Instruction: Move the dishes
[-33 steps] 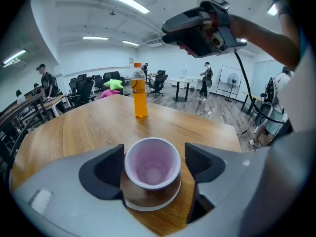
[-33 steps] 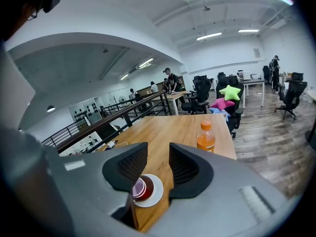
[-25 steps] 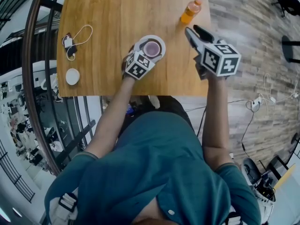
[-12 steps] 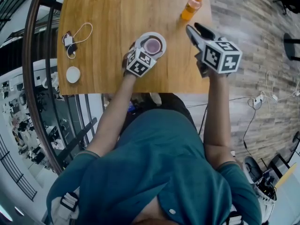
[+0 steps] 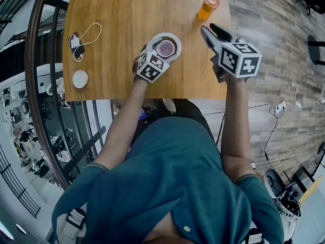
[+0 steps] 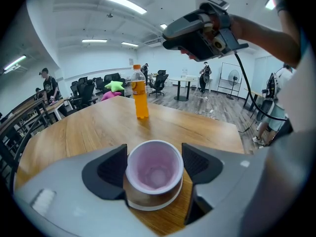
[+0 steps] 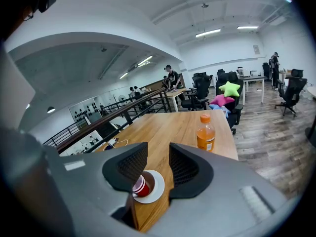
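A cup (image 5: 165, 49), pink inside, stands upright on a white-rimmed saucer (image 5: 175, 38). Both sit on the wooden desk (image 5: 127, 14), toward its near edge and a little right of the middle.

The left claw (image 6: 154, 163) reaches in from the near edge and slopes down onto the cup. Its jaws have just been closing, with the cup between them. The dark pads (image 6: 111, 169) stand at the cup's rim, one on each side. The cup's wall shows no squeeze, so the claw is released around it and not yet gripping. Seen from the right claw, the cup's outside is red with white bands.

The right claw (image 7: 158, 168) hangs in the air over the desk's right edge and points toward the far edge. Its jaws are a narrow gap apart, released, with nothing between them; the cup and saucer show only far off through the gap.

An orange bottle (image 5: 207, 10) stands upright near the far right corner, well apart from the saucer. By the left edge lie a small device with a looped cable (image 5: 76, 47) and, nearer the near left corner, a white disc (image 5: 79, 79). The person wears a teal shirt (image 5: 172, 187).
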A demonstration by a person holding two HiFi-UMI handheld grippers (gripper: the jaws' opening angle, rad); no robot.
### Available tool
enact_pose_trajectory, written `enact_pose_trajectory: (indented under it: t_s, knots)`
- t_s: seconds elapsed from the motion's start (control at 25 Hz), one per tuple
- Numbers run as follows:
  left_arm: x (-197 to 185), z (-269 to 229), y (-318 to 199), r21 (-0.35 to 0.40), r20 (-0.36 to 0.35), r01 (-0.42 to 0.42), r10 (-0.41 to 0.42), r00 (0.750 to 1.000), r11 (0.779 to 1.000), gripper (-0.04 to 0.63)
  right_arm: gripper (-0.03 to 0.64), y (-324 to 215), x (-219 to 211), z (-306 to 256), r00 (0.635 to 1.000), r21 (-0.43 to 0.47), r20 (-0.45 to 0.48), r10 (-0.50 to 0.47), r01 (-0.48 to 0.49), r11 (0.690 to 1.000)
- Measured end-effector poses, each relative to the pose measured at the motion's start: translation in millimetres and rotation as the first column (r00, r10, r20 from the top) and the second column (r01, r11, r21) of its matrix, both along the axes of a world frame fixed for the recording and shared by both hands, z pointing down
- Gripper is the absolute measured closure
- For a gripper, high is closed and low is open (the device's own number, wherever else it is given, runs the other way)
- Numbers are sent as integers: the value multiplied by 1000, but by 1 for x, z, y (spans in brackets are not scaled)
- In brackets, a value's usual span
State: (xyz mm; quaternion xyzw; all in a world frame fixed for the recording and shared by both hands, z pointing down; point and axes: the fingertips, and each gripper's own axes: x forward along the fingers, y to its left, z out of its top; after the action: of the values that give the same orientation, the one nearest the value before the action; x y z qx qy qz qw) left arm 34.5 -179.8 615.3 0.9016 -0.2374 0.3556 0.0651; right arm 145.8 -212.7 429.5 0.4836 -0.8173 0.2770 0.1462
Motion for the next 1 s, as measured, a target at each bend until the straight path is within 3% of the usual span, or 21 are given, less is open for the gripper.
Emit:
enact_pose_trajectory:
  t_s: [1.0]
  knots:
    - [-8,-2,-5,-10,-3,-4,4,1000,1000,252,497,5,-8,2,1000,-7,-2,2,-2,1000]
